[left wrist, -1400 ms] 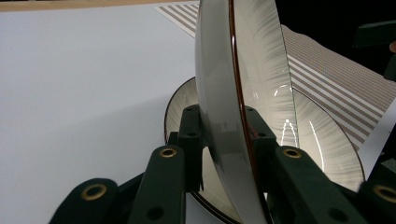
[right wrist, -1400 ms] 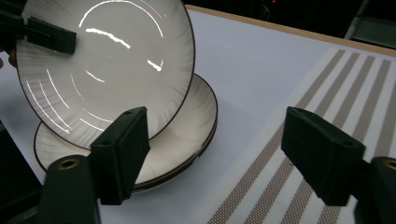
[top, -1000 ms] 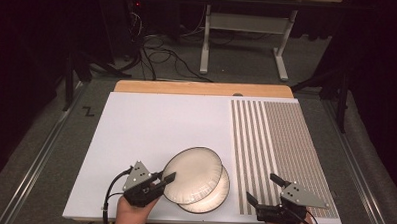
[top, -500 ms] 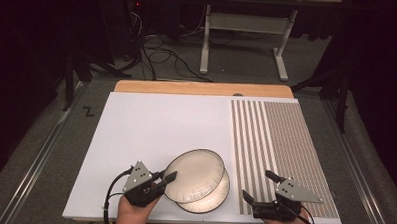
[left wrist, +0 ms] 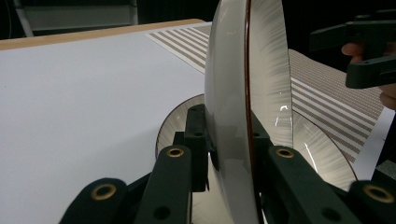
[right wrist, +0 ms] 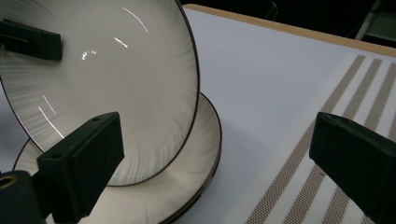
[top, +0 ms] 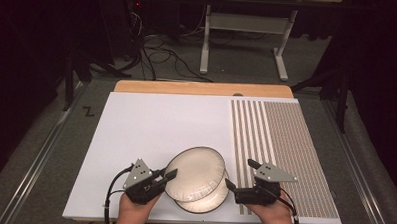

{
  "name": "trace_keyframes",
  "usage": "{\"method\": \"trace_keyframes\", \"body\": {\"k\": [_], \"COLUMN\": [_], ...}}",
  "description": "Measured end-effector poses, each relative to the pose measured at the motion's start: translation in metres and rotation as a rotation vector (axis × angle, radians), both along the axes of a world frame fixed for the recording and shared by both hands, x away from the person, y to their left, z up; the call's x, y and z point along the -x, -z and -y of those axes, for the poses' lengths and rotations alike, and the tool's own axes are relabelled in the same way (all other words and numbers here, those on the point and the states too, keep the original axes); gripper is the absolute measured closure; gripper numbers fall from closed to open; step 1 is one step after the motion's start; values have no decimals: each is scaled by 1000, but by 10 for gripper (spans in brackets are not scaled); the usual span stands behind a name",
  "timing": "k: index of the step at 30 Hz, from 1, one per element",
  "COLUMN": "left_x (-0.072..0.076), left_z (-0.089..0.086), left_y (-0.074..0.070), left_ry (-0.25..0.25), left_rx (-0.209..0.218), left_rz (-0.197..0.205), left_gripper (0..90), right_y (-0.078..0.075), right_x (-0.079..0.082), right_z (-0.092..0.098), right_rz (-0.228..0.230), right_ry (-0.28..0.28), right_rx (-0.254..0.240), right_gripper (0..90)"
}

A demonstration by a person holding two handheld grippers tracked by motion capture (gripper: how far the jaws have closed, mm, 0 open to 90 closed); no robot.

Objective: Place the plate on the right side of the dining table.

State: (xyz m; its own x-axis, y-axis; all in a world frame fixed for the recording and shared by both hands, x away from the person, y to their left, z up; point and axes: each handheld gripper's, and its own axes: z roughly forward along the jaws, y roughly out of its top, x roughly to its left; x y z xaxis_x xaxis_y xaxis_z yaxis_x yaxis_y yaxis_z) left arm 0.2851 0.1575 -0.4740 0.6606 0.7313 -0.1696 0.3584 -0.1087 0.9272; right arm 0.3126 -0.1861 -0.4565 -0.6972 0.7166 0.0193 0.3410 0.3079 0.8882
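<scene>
My left gripper (top: 170, 175) was clamped on the rim of the top plate (top: 194, 173), its 2 jaws pinching the edge from either side in the left gripper view, where the plate (left wrist: 233, 93) stood almost on edge between them. From the high view I saw that plate tilted up off the bottom plate (top: 208, 202), which lay flat on the white mat (top: 151, 130) near its front edge. The raised plate leaned over the flat one, its lower edge resting on or just above it; I could not tell whether they touched.

Just right of the 2 plates sat my right gripper (top: 239, 174), jaws spread wide and holding nothing. In the right gripper view both plates (right wrist: 107, 70) appeared beside its left jaw, with bare mat in the gap between the jaws. That gripper hovered over the inner edge of the striped mat (top: 285, 145), which covered the right part of the table (top: 202, 88).
</scene>
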Motion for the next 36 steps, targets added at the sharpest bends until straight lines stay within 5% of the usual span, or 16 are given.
{"method": "trace_keyframes", "body": {"k": [9,16,27,36], "left_x": [-4,-4,-2,0], "left_z": [1,3,3,3], "left_y": [2,2,1,1], "left_ry": [3,15,21,21], "left_rx": [10,-4,-16,-43], "left_rz": [-5,18,30,42], "left_gripper": [780,777,777,772], "right_y": [5,16,30,34], "right_x": [-20,-20,-19,-20], "right_z": [-21,-24,-41,-36], "right_rz": [-34,-74,-128,-149], "right_ry": [-39,-64,-90,-89], "right_rx": [-39,-98,-70,-106], "right_gripper": [126,183,167,467]}}
